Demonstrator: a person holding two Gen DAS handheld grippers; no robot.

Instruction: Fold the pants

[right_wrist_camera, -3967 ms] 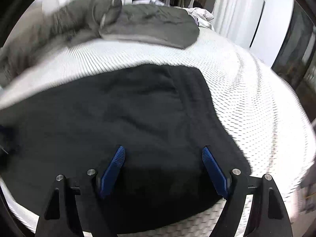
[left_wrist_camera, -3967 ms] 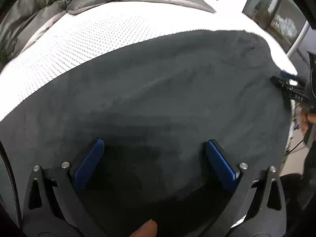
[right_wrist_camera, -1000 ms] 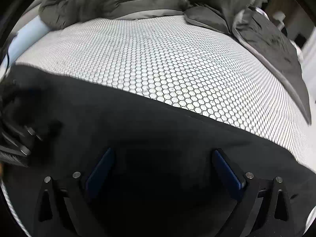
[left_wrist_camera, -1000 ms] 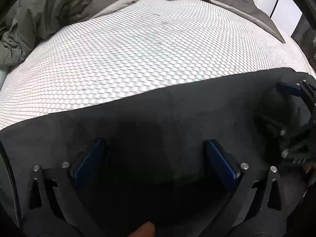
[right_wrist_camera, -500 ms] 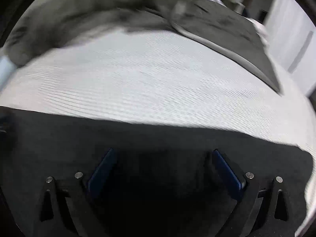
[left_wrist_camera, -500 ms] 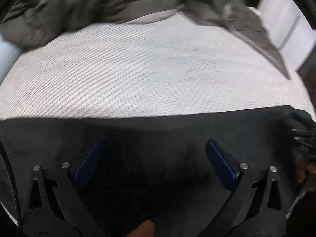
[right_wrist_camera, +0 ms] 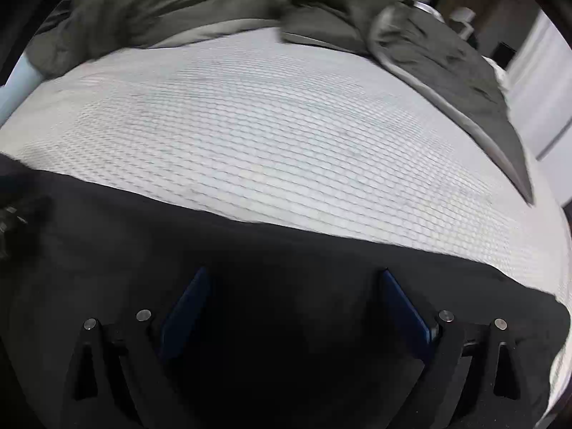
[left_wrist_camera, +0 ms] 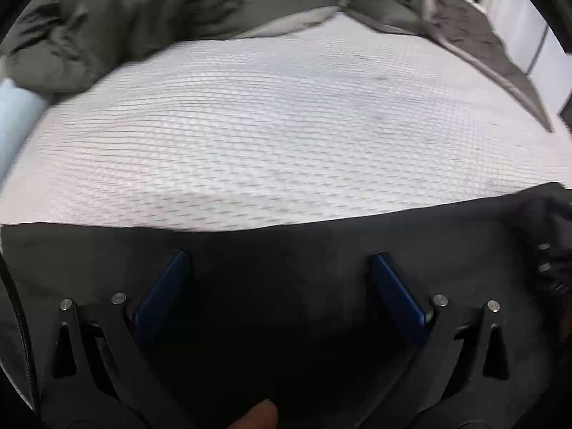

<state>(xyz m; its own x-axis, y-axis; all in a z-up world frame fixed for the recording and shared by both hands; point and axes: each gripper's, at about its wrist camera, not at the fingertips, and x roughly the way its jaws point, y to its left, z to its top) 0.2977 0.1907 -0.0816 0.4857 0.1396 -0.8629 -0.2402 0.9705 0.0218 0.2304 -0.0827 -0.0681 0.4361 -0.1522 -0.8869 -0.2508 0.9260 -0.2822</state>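
Black pants (left_wrist_camera: 286, 246) lie flat along the near side of a bed, filling the lower part of both wrist views (right_wrist_camera: 286, 250). My left gripper (left_wrist_camera: 280, 261) hovers over the dark cloth, open, blue pads wide apart and nothing between them. My right gripper (right_wrist_camera: 295, 275) is likewise open above the pants. The right gripper's dark frame (left_wrist_camera: 550, 261) shows at the right edge of the left wrist view, and the left gripper's frame (right_wrist_camera: 10, 218) at the left edge of the right wrist view. Both views are motion-blurred.
A white sheet with a honeycomb pattern (left_wrist_camera: 286, 136) covers the mattress beyond the pants. A rumpled grey duvet (left_wrist_camera: 150, 10) is bunched along the far side and runs down the right (right_wrist_camera: 464, 82). A fingertip (left_wrist_camera: 257, 416) shows at the bottom edge.
Both views have swung from looking along the pants to facing across the bed. Over the last second both grippers drew back slightly, so more white sheet shows. Both stayed open.
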